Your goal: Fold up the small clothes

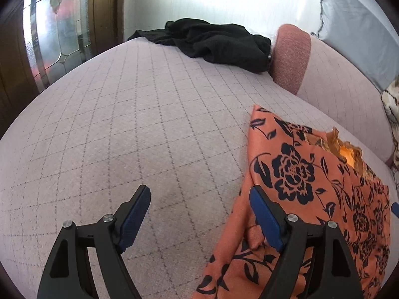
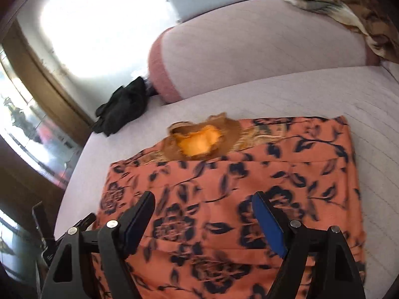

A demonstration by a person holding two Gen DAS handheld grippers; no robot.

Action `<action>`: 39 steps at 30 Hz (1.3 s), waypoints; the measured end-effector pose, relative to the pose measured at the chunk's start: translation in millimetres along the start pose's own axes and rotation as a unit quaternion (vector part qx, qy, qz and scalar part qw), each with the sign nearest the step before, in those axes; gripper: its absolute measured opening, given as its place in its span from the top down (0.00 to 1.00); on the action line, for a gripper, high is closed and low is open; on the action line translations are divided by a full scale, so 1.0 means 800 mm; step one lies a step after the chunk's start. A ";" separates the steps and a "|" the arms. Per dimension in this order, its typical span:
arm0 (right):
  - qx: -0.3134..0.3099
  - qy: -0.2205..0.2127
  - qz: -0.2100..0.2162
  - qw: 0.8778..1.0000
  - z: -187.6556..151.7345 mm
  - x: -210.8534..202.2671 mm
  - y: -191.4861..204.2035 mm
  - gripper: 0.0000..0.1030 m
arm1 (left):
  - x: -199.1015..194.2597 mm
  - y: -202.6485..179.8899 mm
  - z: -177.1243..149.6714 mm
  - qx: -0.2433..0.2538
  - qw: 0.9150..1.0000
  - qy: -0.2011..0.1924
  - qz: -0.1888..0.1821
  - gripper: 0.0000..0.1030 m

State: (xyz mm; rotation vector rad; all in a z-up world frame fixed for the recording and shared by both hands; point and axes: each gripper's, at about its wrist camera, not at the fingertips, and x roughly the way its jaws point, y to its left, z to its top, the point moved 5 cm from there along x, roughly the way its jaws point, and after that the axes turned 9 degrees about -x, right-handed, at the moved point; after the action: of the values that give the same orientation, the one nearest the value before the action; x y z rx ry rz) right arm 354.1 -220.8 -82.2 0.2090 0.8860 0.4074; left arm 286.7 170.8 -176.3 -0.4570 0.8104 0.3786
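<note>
The bed [image 1: 129,114], covered in a pale quilted sheet, carries everything. On it the orange flowered garment [image 2: 224,189] lies flat as a rough rectangle with its neckline away from the grippers; its edges look doubled over, so I judge 1 or 2 folds are made and at least 1 more is left. A black garment [image 1: 219,42] sits crumpled near the pillow [image 1: 291,57], apparently unfolded. The left gripper [image 1: 199,199] hangs wide open at the orange garment's edge, holding nothing; the right gripper [image 2: 203,204] hangs wide open above it, also empty.
</note>
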 end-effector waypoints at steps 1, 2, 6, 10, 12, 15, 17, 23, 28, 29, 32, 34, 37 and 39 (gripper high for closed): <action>-0.009 0.008 0.028 1.000 -0.001 0.009 0.025 0.20 | -0.003 0.007 0.004 -0.011 1.000 -0.006 0.003 0.20; -0.012 0.015 0.057 0.998 -0.004 0.019 0.050 0.20 | -0.004 0.013 0.008 -0.022 1.000 -0.008 0.005 0.20; 0.011 0.083 0.140 0.987 -0.044 0.082 0.090 0.19 | -0.003 0.038 0.017 -0.067 0.998 0.002 0.011 0.20; 0.054 0.085 0.120 0.988 -0.060 0.094 0.090 0.19 | -0.007 0.061 0.024 -0.111 0.994 0.010 0.007 0.20; 0.038 0.064 0.141 0.987 -0.045 0.083 0.115 0.19 | -0.012 0.071 0.028 -0.134 0.991 0.005 0.005 0.20; 0.026 0.061 0.187 0.980 -0.038 0.092 0.158 0.19 | -0.018 0.083 0.034 -0.156 0.988 0.000 0.000 0.20; 0.027 0.088 0.190 0.977 -0.053 0.127 0.176 0.19 | -0.019 0.088 0.035 -0.157 0.988 0.003 0.000 0.20; 0.046 0.078 0.203 0.975 -0.042 0.131 0.200 0.18 | -0.027 0.112 0.038 -0.183 0.983 0.004 -0.001 0.20; 0.089 0.080 0.230 0.966 -0.007 0.179 0.218 0.18 | -0.025 0.120 0.041 -0.184 0.983 0.009 -0.004 0.20; 0.117 0.093 0.247 0.957 -0.007 0.200 0.218 0.18 | -0.025 0.122 0.042 -0.182 0.983 0.008 -0.003 0.20; 0.145 0.106 0.240 0.954 -0.006 0.233 0.219 0.18 | -0.021 0.131 0.044 -0.189 0.982 0.014 0.000 0.20; 0.127 0.093 0.269 0.950 0.011 0.222 0.243 0.18 | -0.021 0.137 0.045 -0.207 0.978 0.018 -0.006 0.20; 0.104 0.079 0.249 0.960 0.023 0.223 0.258 0.18 | -0.023 0.133 0.046 -0.201 0.980 0.013 -0.010 0.20; 0.104 0.108 0.224 0.963 0.013 0.261 0.250 0.18 | -0.022 0.127 0.045 -0.184 0.983 0.014 -0.010 0.20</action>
State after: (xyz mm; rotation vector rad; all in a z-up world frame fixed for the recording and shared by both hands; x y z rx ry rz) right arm 428.0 49.5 -155.1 0.5732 1.0975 0.7702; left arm 247.7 272.1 -166.2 -0.8161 0.7648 0.5072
